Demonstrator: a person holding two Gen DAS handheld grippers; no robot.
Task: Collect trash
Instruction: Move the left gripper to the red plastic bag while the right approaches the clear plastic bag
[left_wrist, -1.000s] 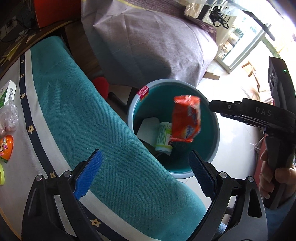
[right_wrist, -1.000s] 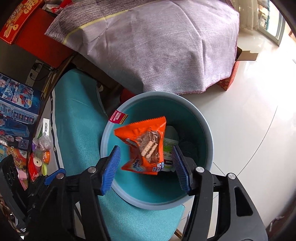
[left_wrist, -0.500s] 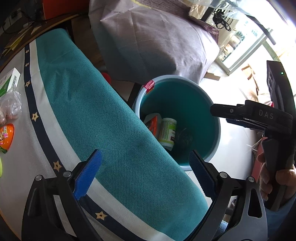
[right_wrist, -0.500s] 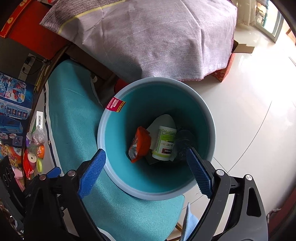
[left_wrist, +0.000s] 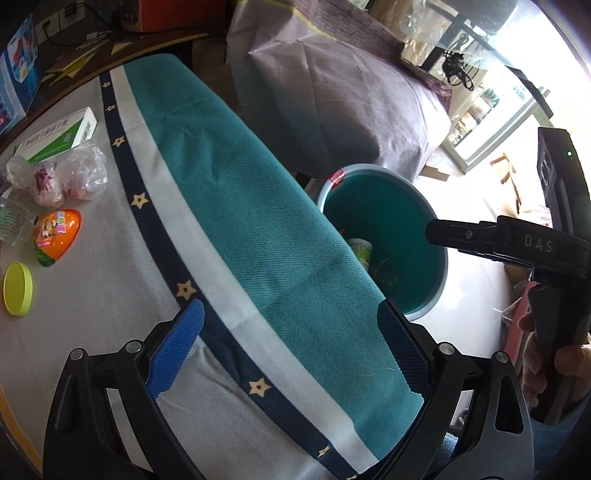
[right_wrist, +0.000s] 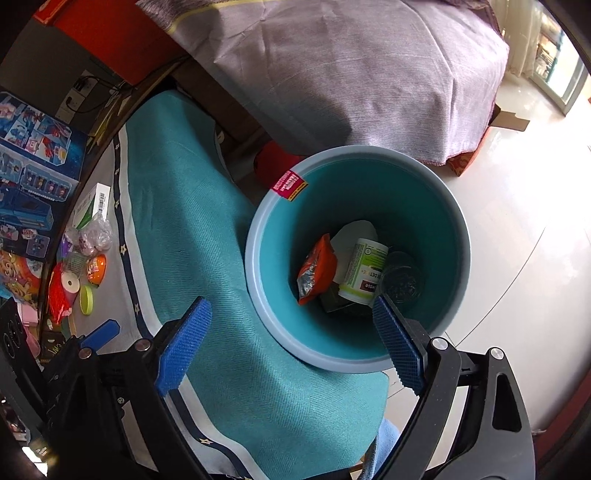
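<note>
One word "DAS" on right hand-held gripper (left_wrist: 509, 243), pink-labelled bin (right_wrist: 458, 236)

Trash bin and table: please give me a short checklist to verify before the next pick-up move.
1. Orange wrapper lies inside the trash bin: ok.
2. Right hand-held gripper open, nothing between its pads: ok.
3. Left hand-held gripper open and empty: ok.
4. Trash left on the table: orange egg, yellow lid, plastic bag: not ok.
5. Whether the green-and-white box is trash: cannot tell.
</note>
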